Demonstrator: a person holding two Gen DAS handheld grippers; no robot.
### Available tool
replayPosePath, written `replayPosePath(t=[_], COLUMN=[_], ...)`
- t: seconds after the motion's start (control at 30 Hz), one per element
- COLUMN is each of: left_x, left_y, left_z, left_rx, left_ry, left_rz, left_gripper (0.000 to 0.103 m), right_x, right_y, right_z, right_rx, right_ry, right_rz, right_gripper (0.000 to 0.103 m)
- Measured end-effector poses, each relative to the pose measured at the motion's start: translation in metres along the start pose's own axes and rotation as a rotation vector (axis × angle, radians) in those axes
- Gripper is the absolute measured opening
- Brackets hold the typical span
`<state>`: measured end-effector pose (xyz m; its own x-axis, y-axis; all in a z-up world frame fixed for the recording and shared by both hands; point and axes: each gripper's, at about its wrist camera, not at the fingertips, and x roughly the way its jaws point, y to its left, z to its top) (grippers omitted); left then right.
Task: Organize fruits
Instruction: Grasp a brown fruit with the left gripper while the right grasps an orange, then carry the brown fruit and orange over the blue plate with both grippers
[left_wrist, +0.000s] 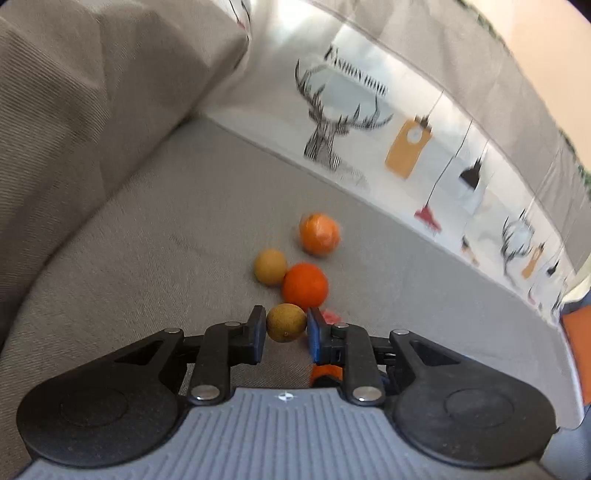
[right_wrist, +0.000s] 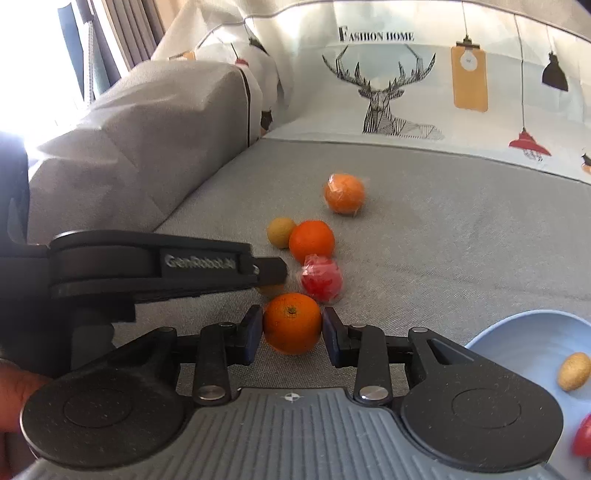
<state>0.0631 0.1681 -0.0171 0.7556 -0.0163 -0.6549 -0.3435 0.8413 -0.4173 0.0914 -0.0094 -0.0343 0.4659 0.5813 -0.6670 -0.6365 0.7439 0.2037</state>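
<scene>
Fruits lie on a grey sofa seat (right_wrist: 443, 240). My left gripper (left_wrist: 286, 326) is shut on a small yellow-brown fruit (left_wrist: 285, 322). Beyond it lie an orange (left_wrist: 305, 285), another yellow-brown fruit (left_wrist: 270, 266) and a plastic-wrapped orange (left_wrist: 319, 233). My right gripper (right_wrist: 291, 326) is shut on an orange (right_wrist: 291, 323). The left gripper's side (right_wrist: 155, 264) crosses the right wrist view. A wrapped red fruit (right_wrist: 320, 278) lies just beyond the held orange, then an orange (right_wrist: 312, 240), a yellow-brown fruit (right_wrist: 280, 232) and the wrapped orange (right_wrist: 344, 193). A blue bowl (right_wrist: 524, 336) holds a yellowish fruit (right_wrist: 573, 371) and a red one (right_wrist: 583, 435).
A grey cushion (right_wrist: 140, 147) stands at the left. A backrest cover printed with a deer and lamps (right_wrist: 406, 85) runs along the back. An orange object (left_wrist: 580, 332) shows at the right edge of the left wrist view.
</scene>
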Motion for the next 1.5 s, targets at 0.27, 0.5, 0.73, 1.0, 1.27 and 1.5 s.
replayPosePath(t=[0.27, 0.5, 0.73, 1.0, 1.27, 1.5], left_x=[-0.045, -0.089, -0.112, -0.113, -0.090, -0.079], left_y=[-0.011, -0.039, -0.069, -0.108, -0.127, -0.130], left_z=[-0.006, -0.027, -0.054, -0.093, -0.112, -0.114], left_rx=[0.004, 0.061, 0.161, 0.339, 0.471, 0.496], left_ry=[-0.106, -0.143, -0.128, -0.078, -0.034, -0.014], left_rz=[-0.043, -0.134, -0.184, -0.211, -0.194, -0.198], left_gripper=[0.026, 0.026, 0.026, 0.026, 0.026, 0.026], right_x=[-0.054, -0.141, -0.196, -0.205, -0.201, -0.187], right_y=[-0.006, -0.027, -0.070, -0.117, -0.115, -0.112], right_z=[0.005, -0.010, -0.060, -0.087, -0.086, -0.084], right_rx=[0.005, 0.050, 0.136, 0.207, 0.225, 0.211], right_ry=[-0.107, -0.252, -0.313, -0.260, -0.266, -0.245], right_rz=[-0.031, -0.075, -0.178, -0.283, -0.270, -0.262], right_gripper=[0.036, 0.036, 0.036, 0.036, 0.036, 0.036])
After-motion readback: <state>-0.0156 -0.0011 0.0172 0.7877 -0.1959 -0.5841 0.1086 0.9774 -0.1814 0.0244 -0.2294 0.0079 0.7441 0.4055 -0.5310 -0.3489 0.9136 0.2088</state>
